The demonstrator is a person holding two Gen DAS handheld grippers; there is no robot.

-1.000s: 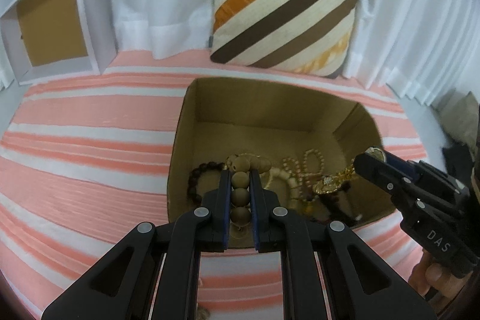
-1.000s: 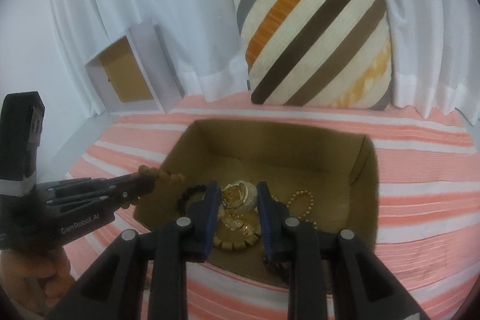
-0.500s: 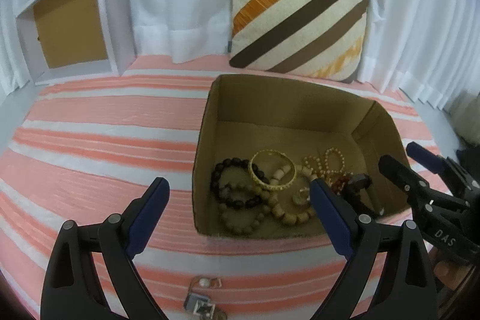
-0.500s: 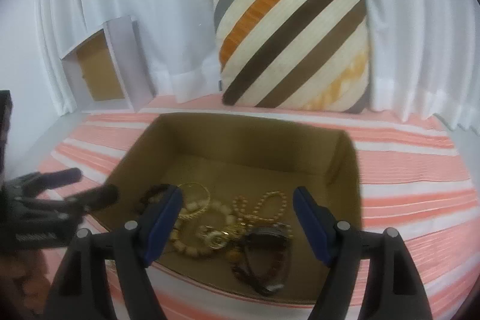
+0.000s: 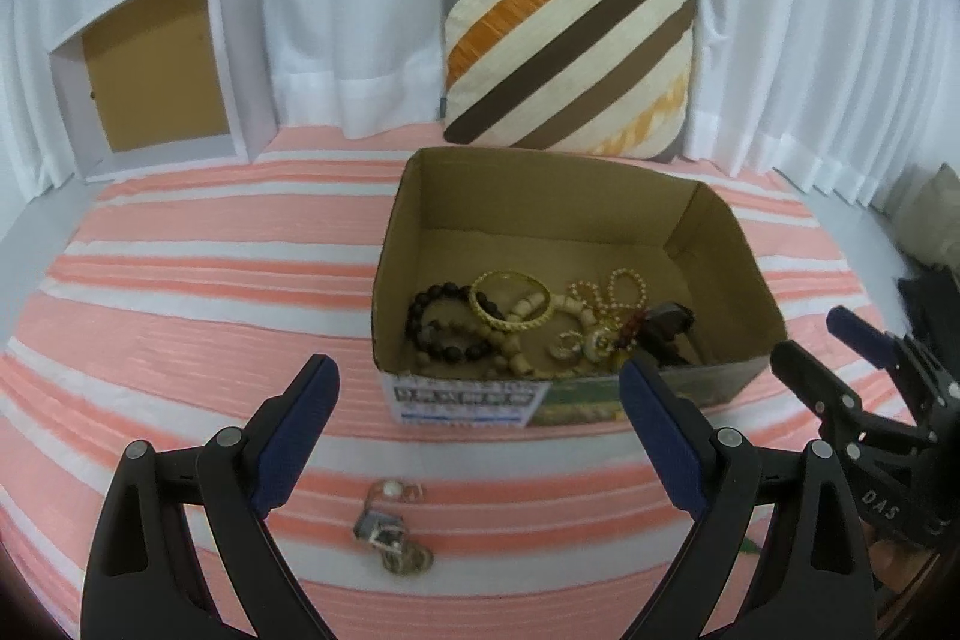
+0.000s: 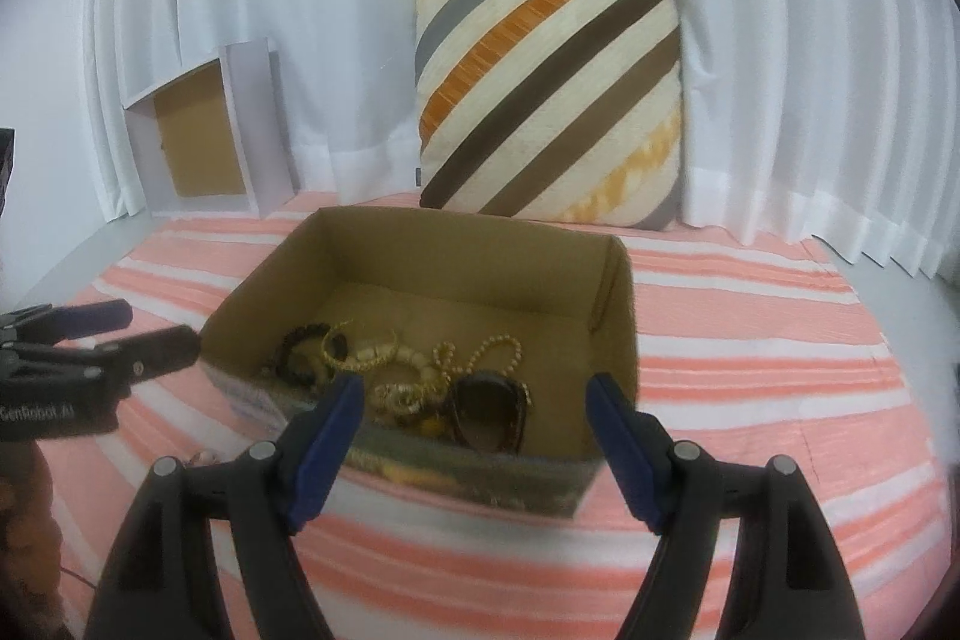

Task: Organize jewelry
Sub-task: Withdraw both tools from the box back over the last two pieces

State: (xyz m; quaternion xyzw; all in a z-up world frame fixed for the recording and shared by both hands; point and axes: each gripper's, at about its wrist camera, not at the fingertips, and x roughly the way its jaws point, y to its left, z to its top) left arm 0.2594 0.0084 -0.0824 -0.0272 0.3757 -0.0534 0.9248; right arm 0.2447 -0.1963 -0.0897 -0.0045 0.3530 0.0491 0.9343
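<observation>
An open cardboard box [image 5: 408, 196] [image 6: 618, 304] stands on the striped cloth and holds a pile of jewelry: a dark bead bracelet [image 5: 444, 328], a gold bangle [image 5: 510, 307], pale bead strands [image 5: 606, 289] and dark sunglasses [image 6: 489, 409]. A few small loose pieces [image 5: 393, 535] lie on the cloth in front of the box. My left gripper [image 5: 477, 403] is open and empty, held back from the box's front wall. My right gripper [image 6: 477, 418] is open and empty, just in front of the box; it also shows at the right in the left wrist view [image 5: 825, 346].
A striped pillow [image 5: 564, 52] leans against the white curtain behind the box. A white shallow box [image 5: 156, 64] with a brown inside stands tilted at the back left. The pink and white striped cloth [image 5: 210, 280] covers the surface.
Both grippers opened and let their pieces fall into the box: the left a tan bead bracelet, the right a gold piece. Both then drew back and up from the box.
</observation>
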